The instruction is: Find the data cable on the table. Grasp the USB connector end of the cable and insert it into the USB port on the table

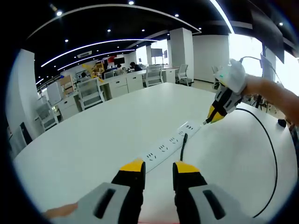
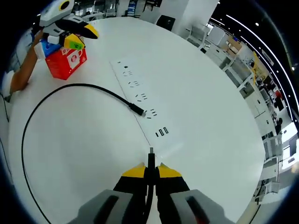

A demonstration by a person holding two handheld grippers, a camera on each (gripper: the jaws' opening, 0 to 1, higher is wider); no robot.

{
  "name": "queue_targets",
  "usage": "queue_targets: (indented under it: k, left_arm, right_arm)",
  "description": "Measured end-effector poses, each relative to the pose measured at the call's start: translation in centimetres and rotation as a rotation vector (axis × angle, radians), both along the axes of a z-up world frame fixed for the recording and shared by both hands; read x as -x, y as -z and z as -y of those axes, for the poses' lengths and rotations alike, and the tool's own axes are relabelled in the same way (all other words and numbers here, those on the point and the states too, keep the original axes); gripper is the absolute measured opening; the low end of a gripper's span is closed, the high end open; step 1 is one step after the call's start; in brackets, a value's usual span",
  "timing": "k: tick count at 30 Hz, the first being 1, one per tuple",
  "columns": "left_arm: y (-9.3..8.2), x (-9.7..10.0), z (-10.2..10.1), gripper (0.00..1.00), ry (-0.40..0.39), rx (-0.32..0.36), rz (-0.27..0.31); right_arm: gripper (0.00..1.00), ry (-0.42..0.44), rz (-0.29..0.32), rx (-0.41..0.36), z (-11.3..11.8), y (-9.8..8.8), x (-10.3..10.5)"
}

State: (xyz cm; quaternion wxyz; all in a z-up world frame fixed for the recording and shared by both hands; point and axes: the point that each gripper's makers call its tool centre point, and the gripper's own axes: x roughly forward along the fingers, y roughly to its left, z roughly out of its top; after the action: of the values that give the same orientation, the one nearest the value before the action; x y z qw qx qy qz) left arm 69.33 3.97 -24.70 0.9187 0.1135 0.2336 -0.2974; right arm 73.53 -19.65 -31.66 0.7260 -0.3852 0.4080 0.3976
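USB connector (image 2: 151, 151) juts from the clenched right claw (image 2: 151, 171) above the power strip (image 2: 140, 100); left claw (image 1: 156, 166) gapes empty.

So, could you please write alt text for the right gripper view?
The right gripper is shut on the cable's USB connector, pointing at the power strip on the white table. The black cable loops left.

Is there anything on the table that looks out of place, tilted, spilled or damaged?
Nothing stands out. The power strip lies flat on the table, the black cable curves in a loose loop without knots, and the red box stands upright. The right gripper holds the USB connector straight.
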Motion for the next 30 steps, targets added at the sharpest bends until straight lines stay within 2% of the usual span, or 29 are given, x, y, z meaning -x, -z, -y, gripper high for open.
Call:
queue_targets:
  k: [10,16,30]
  left_arm:
    - [0.1,0.0,0.2,0.24,0.0,0.0,0.0]
    - [0.1,0.0,0.3,0.24,0.001,0.002,0.001]
    - [0.2,-0.1,0.4,0.24,0.001,0.001,0.0]
  right_arm:
    - [0.09,-0.069,-0.004,0.143,-0.1,-0.1,-1.7]
    - [0.09,-0.131,-0.008,0.255,-0.4,-0.4,-2.8]
    - [0.09,-0.239,-0.035,0.462,-1.3,-0.3,-3.8]
